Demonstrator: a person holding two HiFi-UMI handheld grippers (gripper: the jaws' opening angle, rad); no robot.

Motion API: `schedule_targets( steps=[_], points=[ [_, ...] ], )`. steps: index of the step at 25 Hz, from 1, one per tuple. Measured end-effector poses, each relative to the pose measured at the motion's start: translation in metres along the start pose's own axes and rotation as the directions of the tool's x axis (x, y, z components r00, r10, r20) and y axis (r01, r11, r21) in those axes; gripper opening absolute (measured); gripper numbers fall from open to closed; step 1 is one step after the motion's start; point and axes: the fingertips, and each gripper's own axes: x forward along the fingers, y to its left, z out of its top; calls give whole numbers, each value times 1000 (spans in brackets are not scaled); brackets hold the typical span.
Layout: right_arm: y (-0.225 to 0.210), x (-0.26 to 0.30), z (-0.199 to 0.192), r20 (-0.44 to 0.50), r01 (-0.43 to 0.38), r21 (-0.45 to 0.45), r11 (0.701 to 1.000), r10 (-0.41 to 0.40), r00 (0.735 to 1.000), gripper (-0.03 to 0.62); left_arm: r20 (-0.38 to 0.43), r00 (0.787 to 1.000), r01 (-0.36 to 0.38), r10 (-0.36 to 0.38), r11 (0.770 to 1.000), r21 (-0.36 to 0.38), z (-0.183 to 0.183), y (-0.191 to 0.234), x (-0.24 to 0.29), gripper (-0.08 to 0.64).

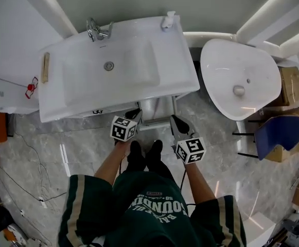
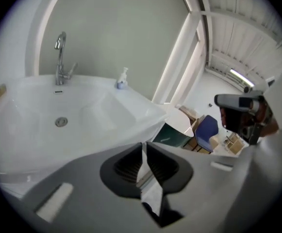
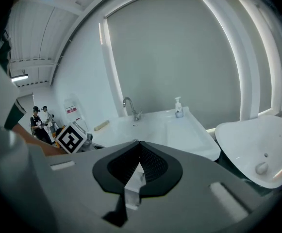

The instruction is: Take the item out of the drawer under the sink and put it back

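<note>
I stand before a white sink (image 1: 118, 60) with a chrome tap (image 1: 95, 31). Below its front edge a grey drawer (image 1: 157, 109) juts out slightly; its inside is hidden, and no item shows. My left gripper (image 1: 135, 115) is held up at the vanity's front, left of the drawer. In the left gripper view the left gripper (image 2: 144, 147) is open by a thin slit, with nothing between the pads. My right gripper (image 1: 176, 120) hovers right of the drawer. In its own view the right gripper (image 3: 139, 144) has its tips together and holds nothing.
A soap bottle (image 1: 168, 20) stands at the sink's back right and a wooden stick (image 1: 46, 67) lies on its left rim. A white oval basin (image 1: 239, 76) sits to the right, with a blue chair (image 1: 278, 133) and cardboard boxes (image 1: 293, 86) beyond. Cables (image 1: 31, 184) run over the marble floor.
</note>
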Motion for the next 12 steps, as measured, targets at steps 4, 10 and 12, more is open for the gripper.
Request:
schedule_targets(
  steps=[4, 10, 12],
  points=[
    [31, 8, 32, 33, -35, -45, 998, 36, 999, 2, 142, 989, -52, 48, 998, 24, 47, 7, -67, 49],
    [84, 20, 88, 131, -91, -134, 987, 109, 985, 2, 335, 932, -170, 137, 983, 69, 96, 27, -169, 49],
    [99, 23, 105, 169, -101, -166, 981, 129, 977, 2, 382, 909, -213, 166, 974, 83, 106, 35, -197, 49]
  ],
)
